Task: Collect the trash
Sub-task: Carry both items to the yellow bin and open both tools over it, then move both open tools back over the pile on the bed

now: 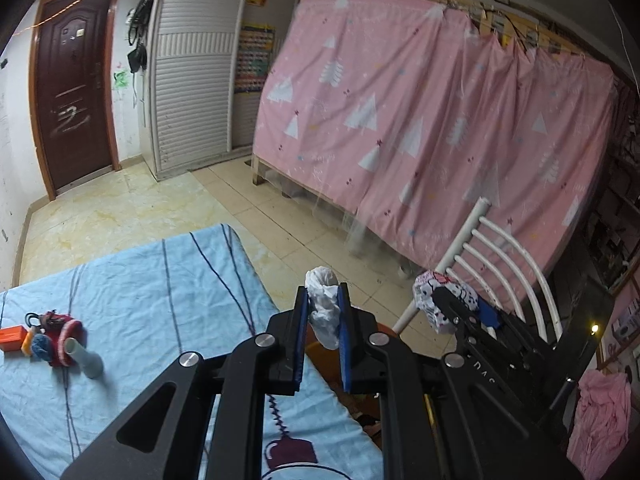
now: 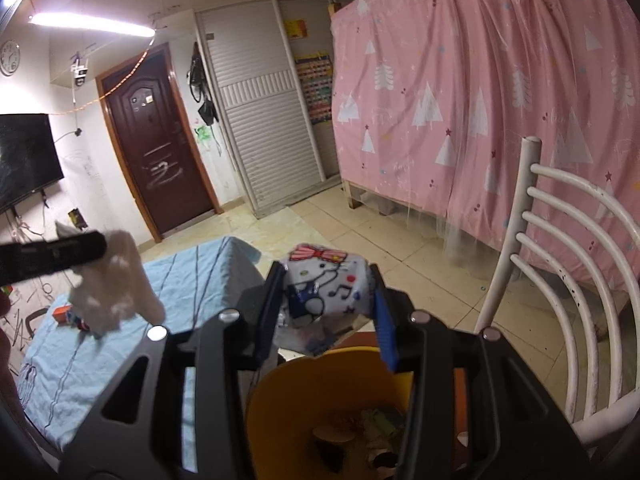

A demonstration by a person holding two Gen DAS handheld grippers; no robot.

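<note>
The left claw [image 1: 324, 312] is clamped on a crumpled white tissue [image 1: 325, 312], its 2 blue pads pressed tight against the wad, which sticks up past the fingertips. The right claw [image 2: 326, 294] is clamped on a cartoon-cat printed wrapper [image 2: 324, 290], held wider between its pads. Both pieces of trash hang in the air beside the edge of the tabletop [image 1: 132, 280], which is covered with a light blue cloth. Directly below the right claw sits a yellow bin [image 2: 304, 396]; its bottom holds a brown mix of scraps, including paper bits and something green, too dim to identify. On the tabletop, well apart from the claws, lie a red knitted pouch [image 1: 64, 336], an orange box [image 1: 12, 339] and a grey tube [image 1: 85, 358]. A white chair [image 2: 560, 248] stands just beside the bin.
</note>
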